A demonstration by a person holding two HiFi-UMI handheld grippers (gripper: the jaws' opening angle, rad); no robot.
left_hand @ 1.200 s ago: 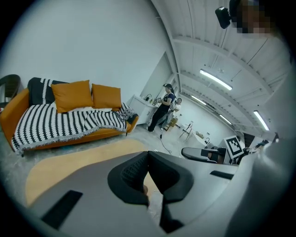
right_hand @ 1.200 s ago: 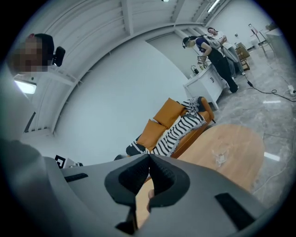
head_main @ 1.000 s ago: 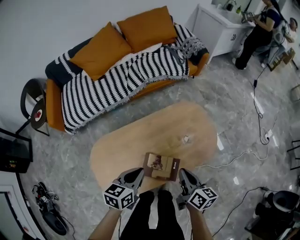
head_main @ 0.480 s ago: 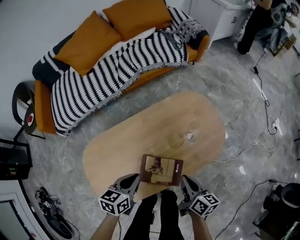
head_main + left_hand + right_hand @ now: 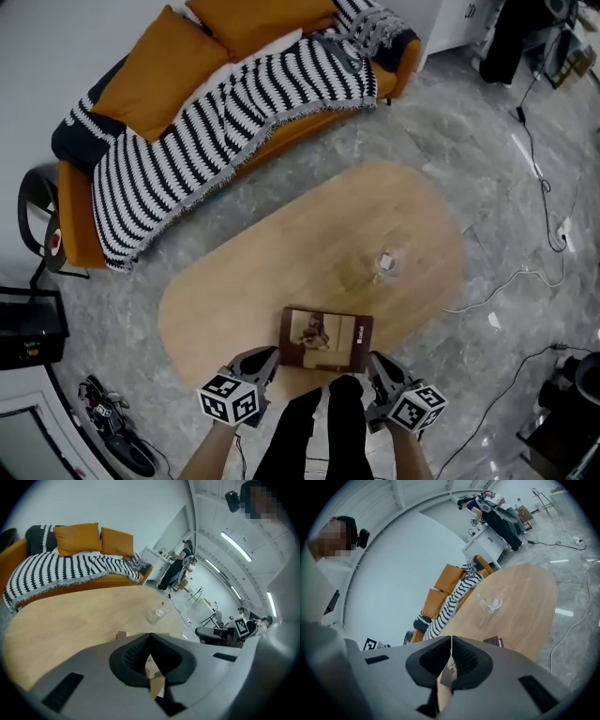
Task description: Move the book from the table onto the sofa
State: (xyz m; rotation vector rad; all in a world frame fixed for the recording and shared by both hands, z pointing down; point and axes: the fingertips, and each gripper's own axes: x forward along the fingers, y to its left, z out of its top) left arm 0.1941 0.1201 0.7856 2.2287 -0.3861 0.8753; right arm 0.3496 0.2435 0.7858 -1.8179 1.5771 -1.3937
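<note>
The book point(image 5: 326, 339), brown-covered with a picture on it, lies flat near the front edge of the oval wooden table point(image 5: 281, 272). My left gripper point(image 5: 270, 354) sits just off the book's near-left corner, jaws shut and empty. My right gripper point(image 5: 373, 356) is beside its near-right corner, also shut with nothing held. In the left gripper view, a book corner point(image 5: 123, 634) peeks over the closed left gripper point(image 5: 150, 637). The right gripper view shows another book corner point(image 5: 494, 641) past the closed right gripper point(image 5: 451, 639). The orange sofa point(image 5: 225, 84), draped in a striped blanket, stands beyond the table.
A small clear object point(image 5: 387, 262) rests on the table's right half. A dark round side table point(image 5: 37, 202) stands left of the sofa. Cables point(image 5: 539, 187) trail across the marble floor at right. A person in black point(image 5: 511, 37) stands far right by a white cabinet.
Both grippers have sunk toward the table's front edge, still shut. The view has shifted so the sofa sits higher in the frame. The book has not moved.
</note>
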